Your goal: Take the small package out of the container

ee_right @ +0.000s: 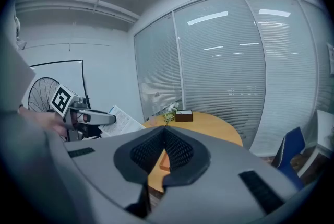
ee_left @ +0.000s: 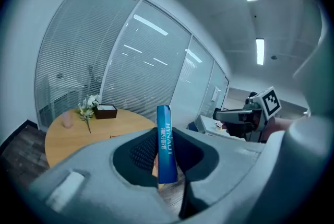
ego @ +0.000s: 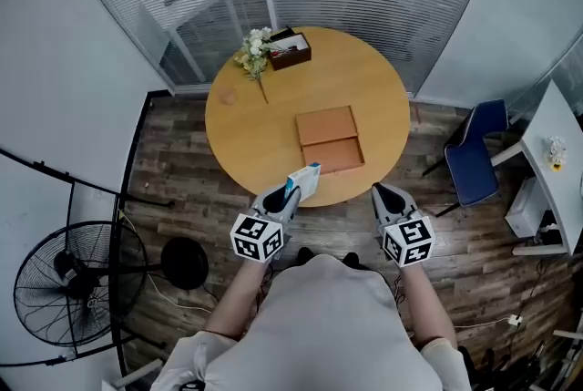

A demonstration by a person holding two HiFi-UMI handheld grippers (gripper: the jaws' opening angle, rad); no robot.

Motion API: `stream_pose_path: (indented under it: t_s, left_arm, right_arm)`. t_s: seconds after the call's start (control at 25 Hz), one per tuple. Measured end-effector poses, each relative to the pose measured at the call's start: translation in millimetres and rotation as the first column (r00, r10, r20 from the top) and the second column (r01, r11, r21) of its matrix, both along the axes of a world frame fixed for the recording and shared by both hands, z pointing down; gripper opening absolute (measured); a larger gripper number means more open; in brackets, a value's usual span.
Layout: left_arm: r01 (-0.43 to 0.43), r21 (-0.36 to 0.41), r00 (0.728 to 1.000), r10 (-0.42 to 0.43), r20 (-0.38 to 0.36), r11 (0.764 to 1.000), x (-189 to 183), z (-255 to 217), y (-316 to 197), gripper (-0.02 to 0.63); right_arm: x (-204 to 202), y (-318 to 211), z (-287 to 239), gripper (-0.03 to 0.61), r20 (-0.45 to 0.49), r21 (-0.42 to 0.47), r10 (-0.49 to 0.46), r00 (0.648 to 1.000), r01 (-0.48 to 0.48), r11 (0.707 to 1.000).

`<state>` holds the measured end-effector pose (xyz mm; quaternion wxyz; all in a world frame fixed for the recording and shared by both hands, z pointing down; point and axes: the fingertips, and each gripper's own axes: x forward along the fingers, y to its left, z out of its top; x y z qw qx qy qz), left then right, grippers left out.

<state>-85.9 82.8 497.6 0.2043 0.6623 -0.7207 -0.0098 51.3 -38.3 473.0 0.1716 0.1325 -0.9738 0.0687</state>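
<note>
Blue-spined flat small package (ee_left: 166,150) being gripped by left tool (ego: 288,191), lower end hiding inside the grip; right tool (ego: 386,195) hanging closed, empty.

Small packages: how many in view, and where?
1: the small package, clamped between the left gripper's fingers, over the table's near edge. None shows in the orange container; hidden ones possible.

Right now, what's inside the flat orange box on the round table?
Nothing visible: both halves of the orange box look bare. The small blue-and-white package is clamped in the left gripper. Anything thin inside wouldn't show.
</note>
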Motion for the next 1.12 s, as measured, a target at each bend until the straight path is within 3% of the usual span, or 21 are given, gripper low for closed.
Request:
stream_pose_path:
  t_s: [0.4,1.12]
  left_arm:
    - [0.067,0.027,0.997,-0.066,-0.031,0.997,19,-17,-5,0.078]
    - [0.078,0.067,0.997,-0.077,-0.026,0.995,38,-38,-9,0.078]
  right_arm:
    - [17,-24,-21,0.003,0.032,0.012,-0.038,0.999,0.038,0.999]
    - [34,-22,-34,0.003,0.053,0.032,-0.076,0.996,0.074,0.997]
